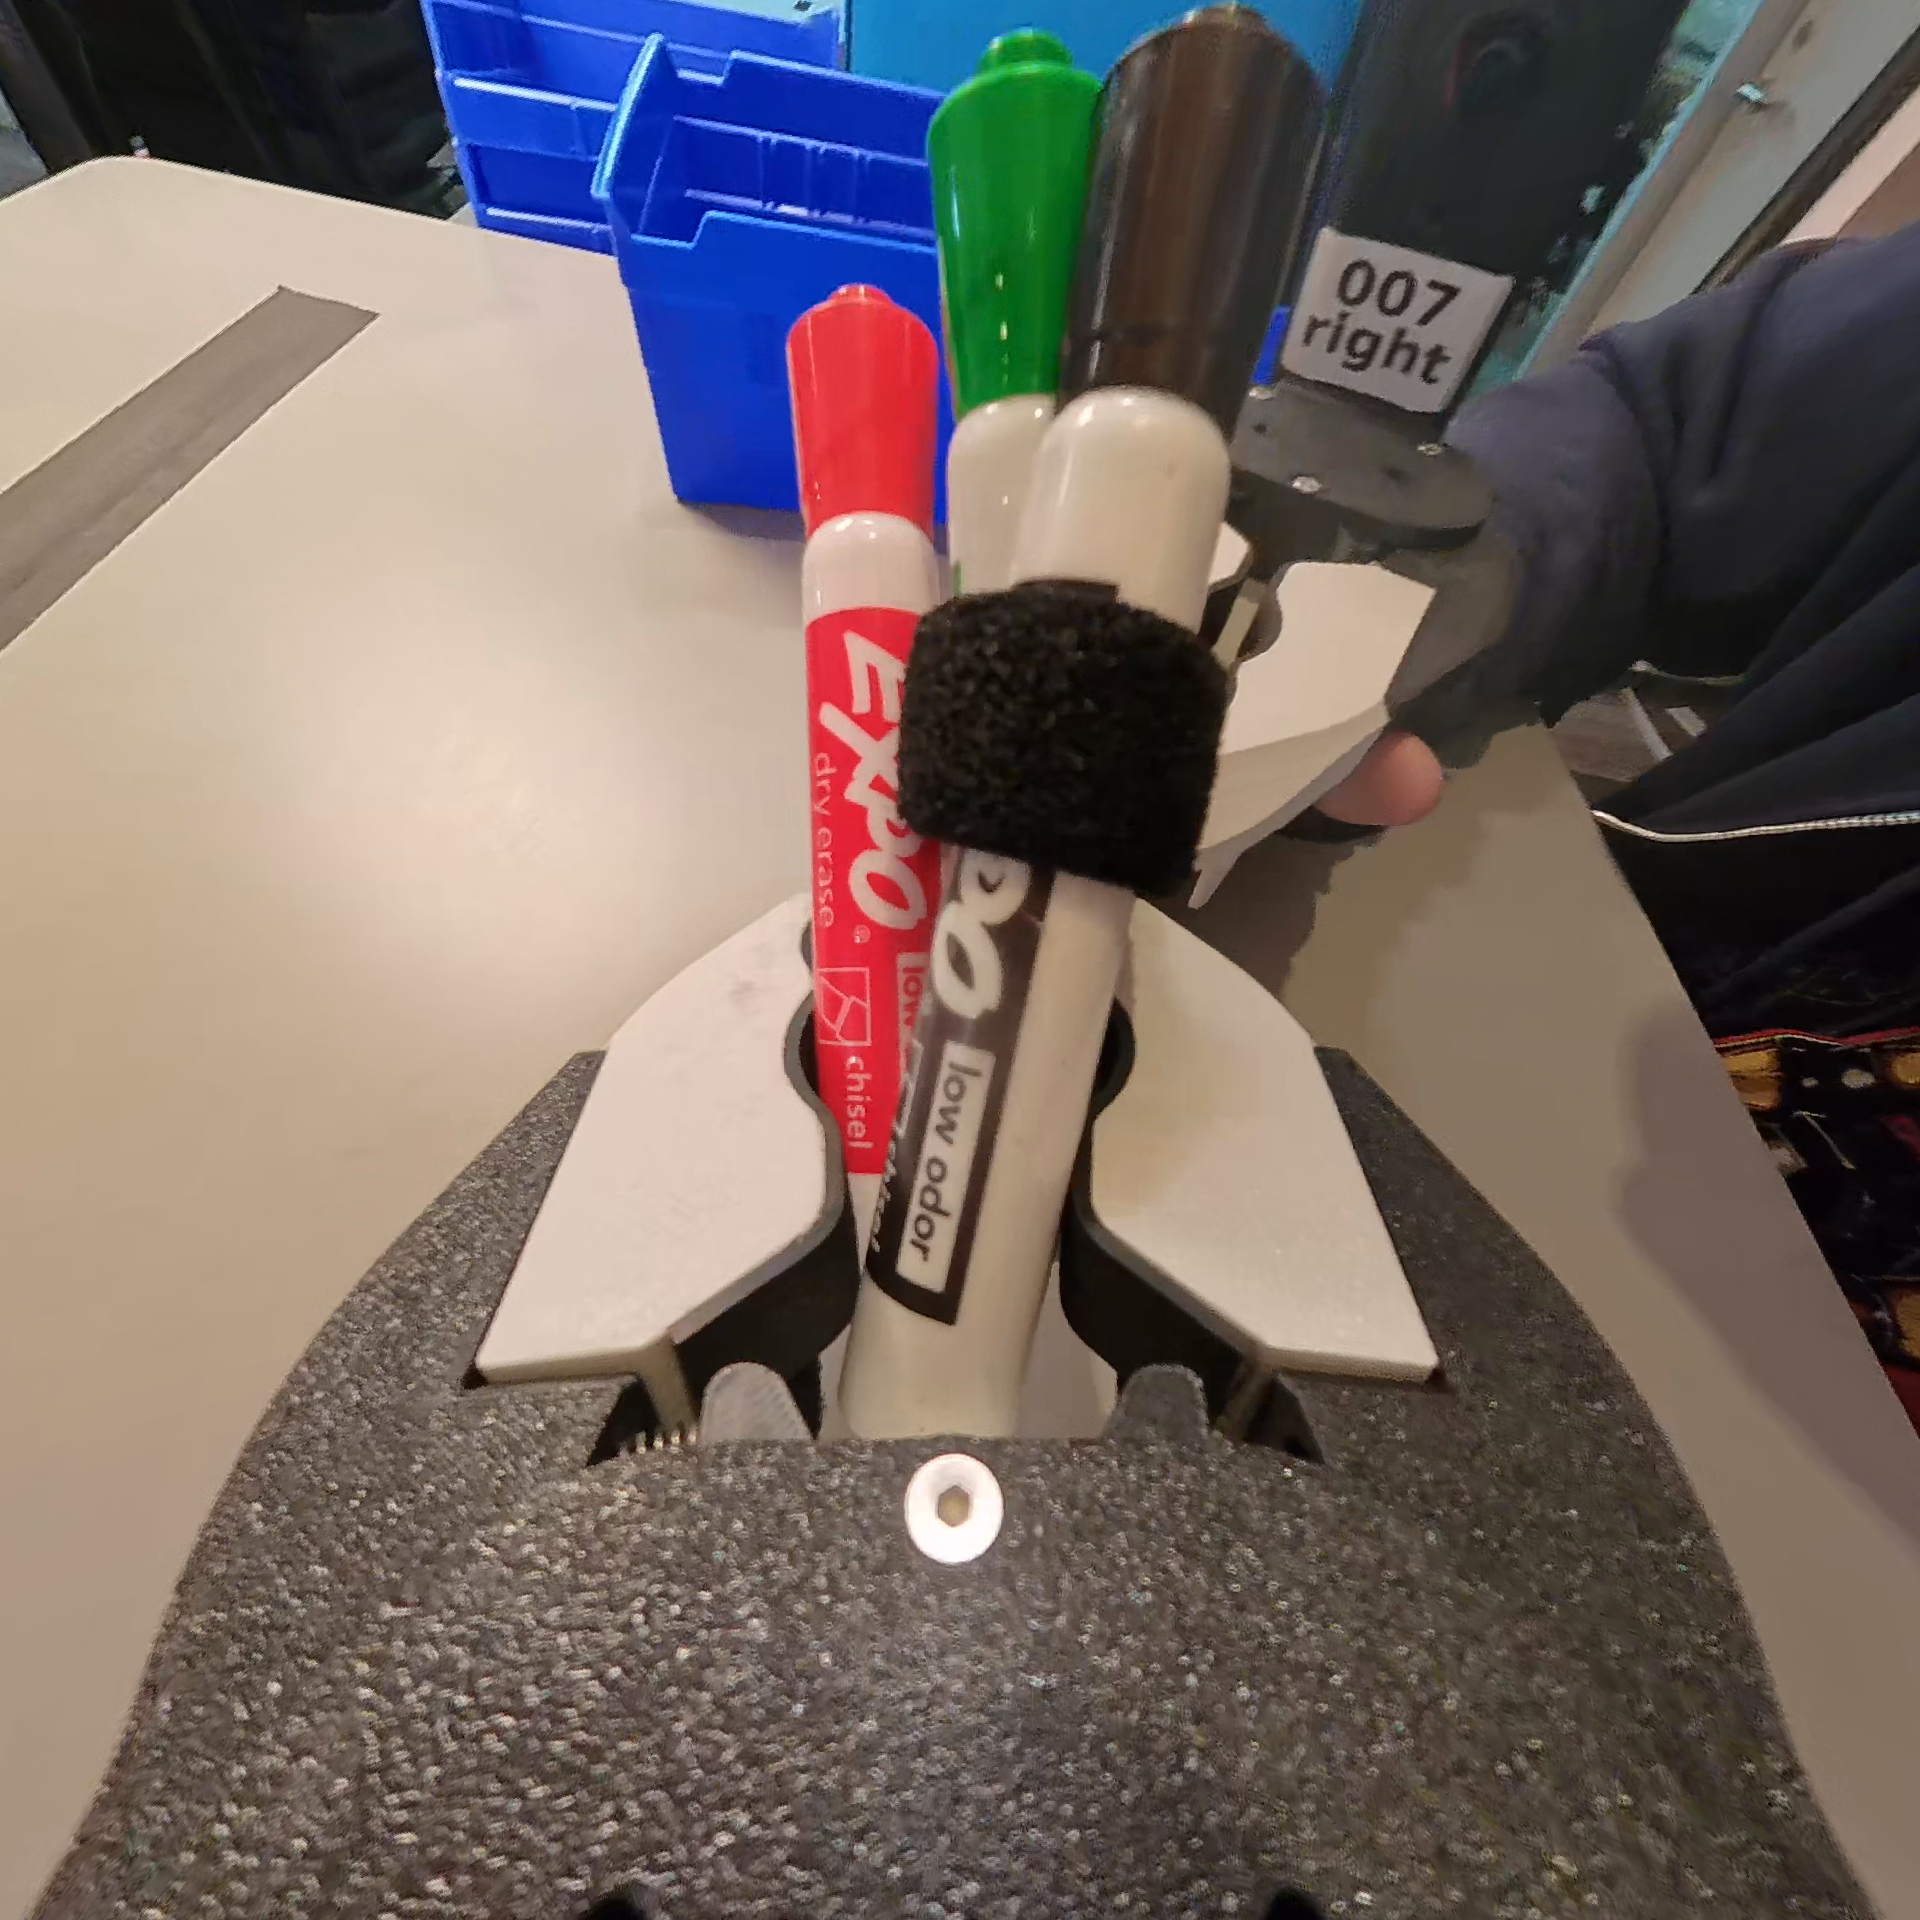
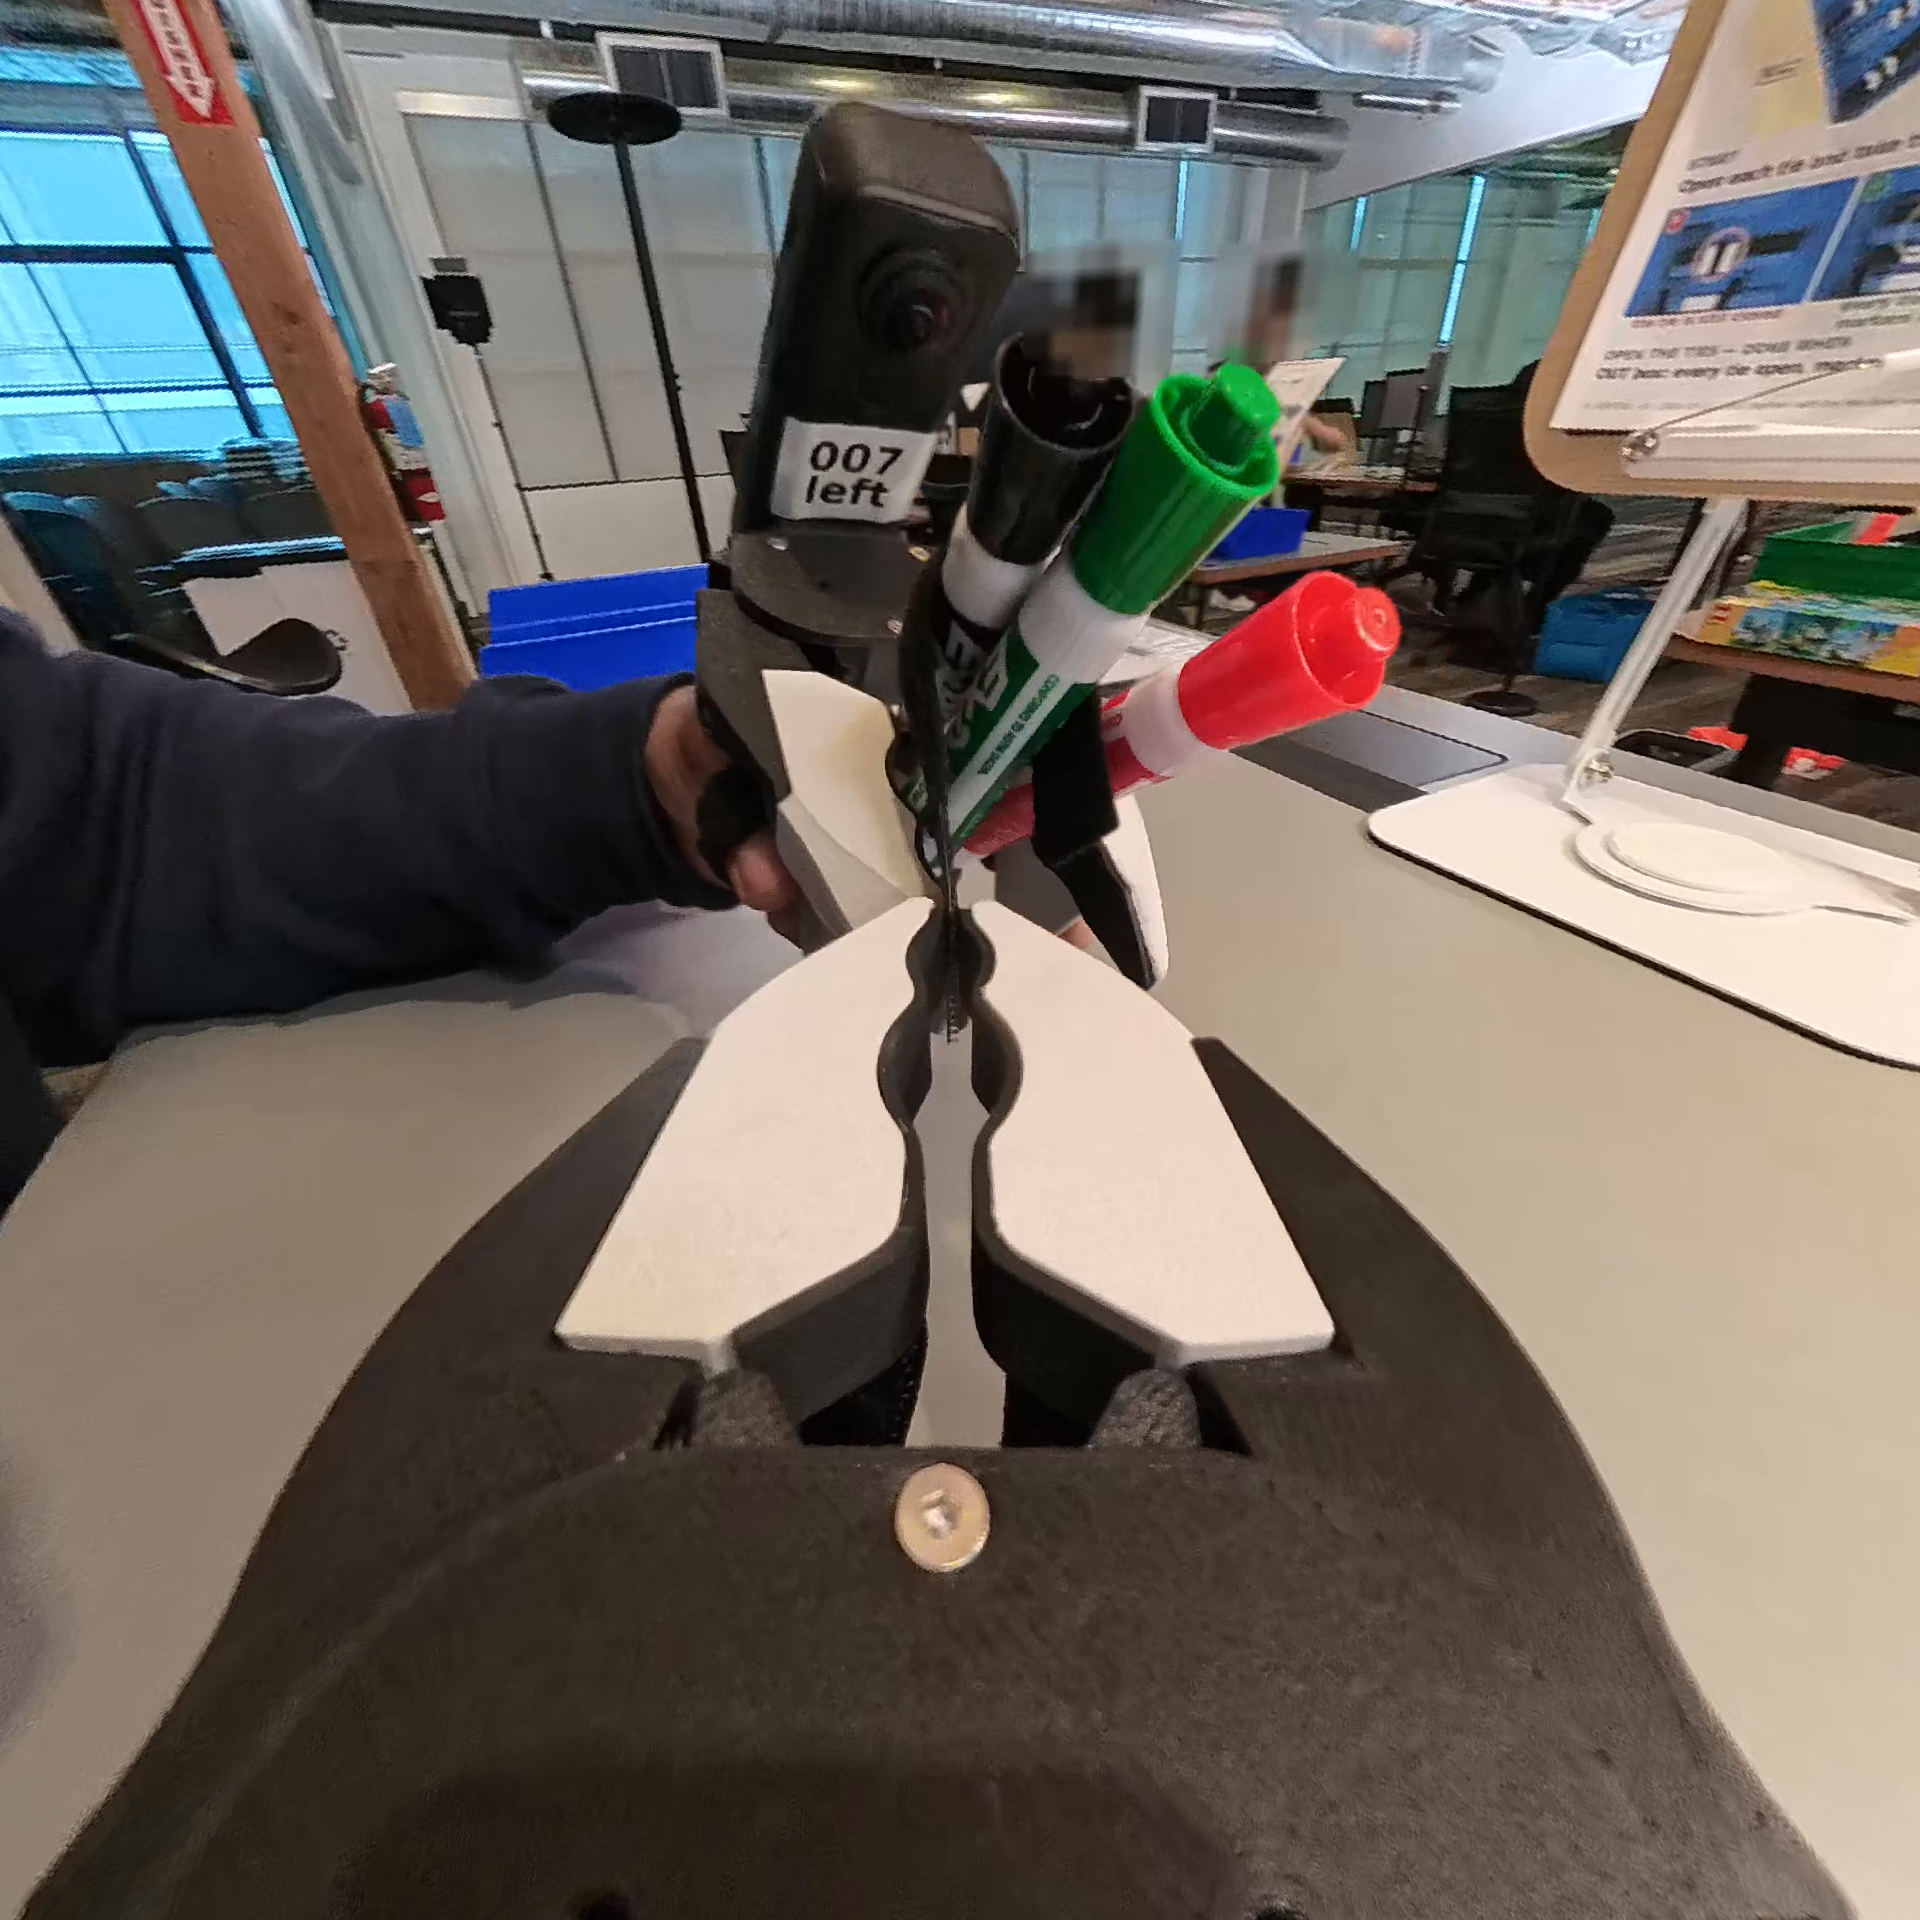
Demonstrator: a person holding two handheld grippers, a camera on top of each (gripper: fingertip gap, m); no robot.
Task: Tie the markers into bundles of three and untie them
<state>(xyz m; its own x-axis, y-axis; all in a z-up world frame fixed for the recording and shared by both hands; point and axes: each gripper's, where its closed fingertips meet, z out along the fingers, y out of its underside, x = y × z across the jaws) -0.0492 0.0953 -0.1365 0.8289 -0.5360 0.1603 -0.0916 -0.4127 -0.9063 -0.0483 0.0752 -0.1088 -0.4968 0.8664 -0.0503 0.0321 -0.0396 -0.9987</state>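
Above a pale grey table (image 2: pixel 1455 1091) in an open workroom with big windows, left tool (image 1: pixel 961 997) closed around three markers (image 1: pixel 1049 1039), black strap (image 1: pixel 1055 743) around them, right tool (image 2: pixel 951 925) pinching the strap's end, blue bins (image 1: pixel 748 260) behind, stand with instruction sheet (image 2: pixel 1766 260) nearby.

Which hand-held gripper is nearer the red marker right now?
Left. The left hand-held gripper is shut on the three markers, red marker included. The right hand-held gripper sits off to the side, pinching the black strap.
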